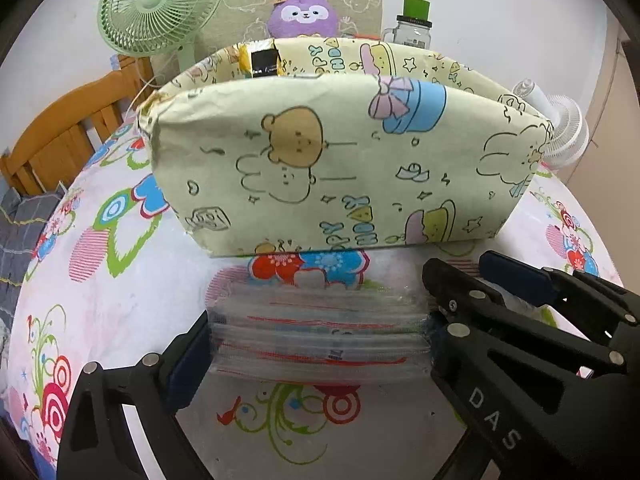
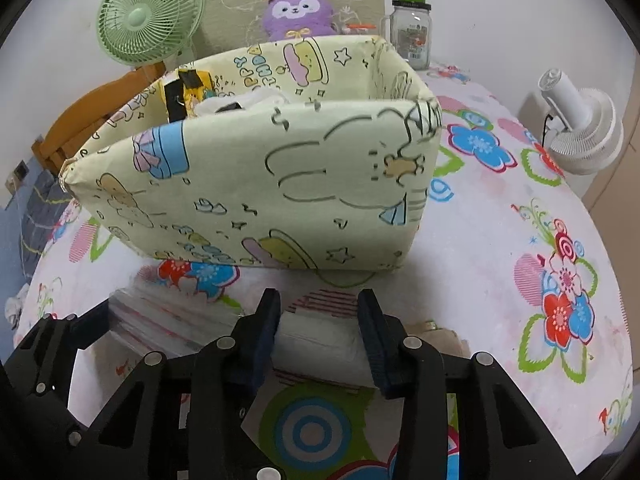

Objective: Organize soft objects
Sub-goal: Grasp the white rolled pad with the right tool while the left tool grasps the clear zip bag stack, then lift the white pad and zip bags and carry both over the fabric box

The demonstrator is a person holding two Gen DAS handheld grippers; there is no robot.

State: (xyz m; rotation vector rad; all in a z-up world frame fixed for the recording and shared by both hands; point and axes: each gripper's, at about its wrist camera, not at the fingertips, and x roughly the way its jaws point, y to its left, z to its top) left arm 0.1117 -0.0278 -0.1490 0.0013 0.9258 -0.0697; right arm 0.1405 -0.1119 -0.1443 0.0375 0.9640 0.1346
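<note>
Gripping a clear packet stack (image 1: pixel 320 336), left gripper (image 1: pixel 316 344); right gripper (image 2: pixel 318 336) pinching a white pack (image 2: pixel 320 338), either liable to slip short of the fabric bin (image 2: pixel 256 184).

A table (image 2: pixel 500 240) is seen covered by a white cloth printed with bright flowers and rings. A pale yellow fabric bin (image 2: pixel 256 184) with cartoon animals is set on it near the middle. Just in front of the bin a stack of clear zip bags (image 1: pixel 316 336) is laid flat on the cloth, and beside that stack a white soft pack (image 2: pixel 320 340) is laid. Behind the bin a green fan (image 2: pixel 148 16), a purple plush toy (image 2: pixel 298 10) and a glass jar with a green lid (image 2: pixel 410 28) are placed. A white fan (image 2: pixel 580 124) is stood at the right edge.
</note>
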